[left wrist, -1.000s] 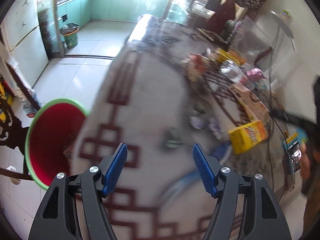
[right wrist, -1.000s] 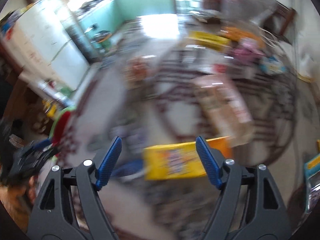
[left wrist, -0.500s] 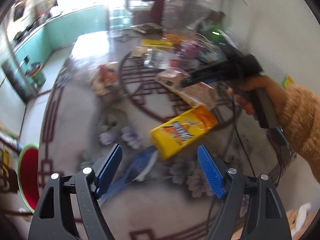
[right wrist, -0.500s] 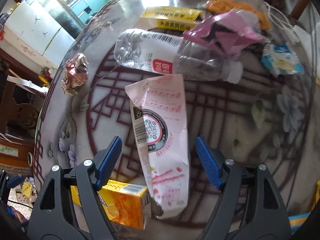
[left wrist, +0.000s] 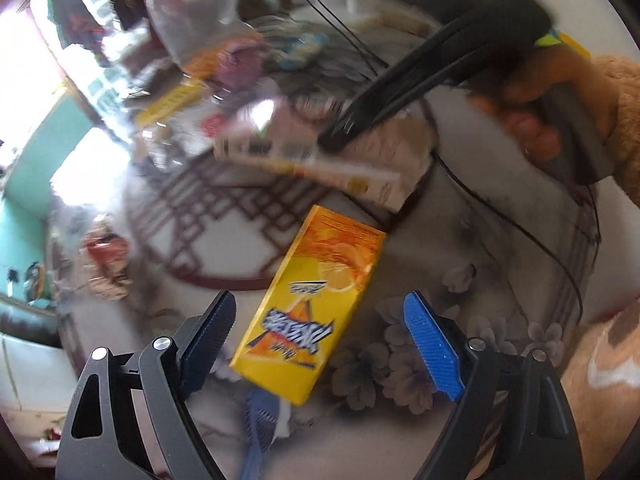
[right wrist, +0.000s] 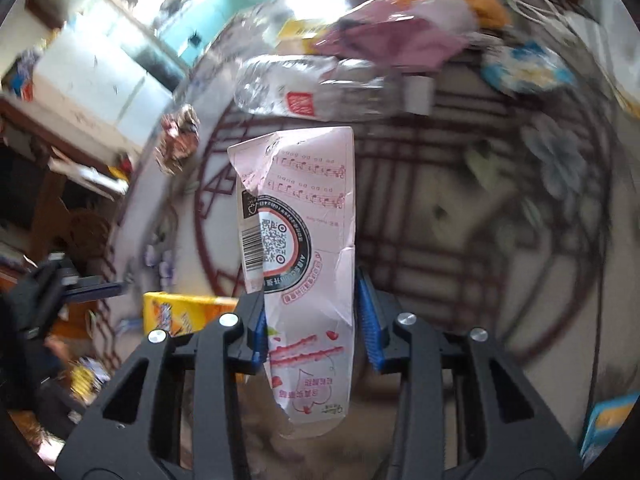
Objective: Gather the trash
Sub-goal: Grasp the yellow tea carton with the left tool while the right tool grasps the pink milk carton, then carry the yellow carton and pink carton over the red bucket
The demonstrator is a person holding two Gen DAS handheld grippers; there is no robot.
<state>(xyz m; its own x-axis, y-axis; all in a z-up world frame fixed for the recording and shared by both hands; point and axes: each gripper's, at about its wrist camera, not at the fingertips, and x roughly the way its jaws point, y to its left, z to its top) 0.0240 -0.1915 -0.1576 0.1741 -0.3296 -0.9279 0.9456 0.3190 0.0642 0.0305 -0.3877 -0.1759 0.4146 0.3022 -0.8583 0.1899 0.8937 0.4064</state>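
My right gripper [right wrist: 312, 316] is shut on a flattened pink carton [right wrist: 304, 216] and holds it above the patterned table [right wrist: 440, 208]. It also shows blurred in the left wrist view [left wrist: 320, 156], with the right gripper [left wrist: 340, 136] on it. My left gripper [left wrist: 320, 336] is open, with a yellow-orange juice box [left wrist: 316, 296] lying on the table between its fingers. The same box shows in the right wrist view [right wrist: 180, 312].
A clear plastic bottle [right wrist: 304, 88], a pink wrapper [right wrist: 392, 40], a crumpled wrapper [right wrist: 180, 136] and a blue-white packet [right wrist: 524, 68] lie further back. A blue brush [left wrist: 260, 424] lies under the left gripper. Black cables [left wrist: 520, 232] cross the table's right side.
My right gripper has closed on the pink carton and lifted it. My left gripper has moved closer over the yellow juice box.
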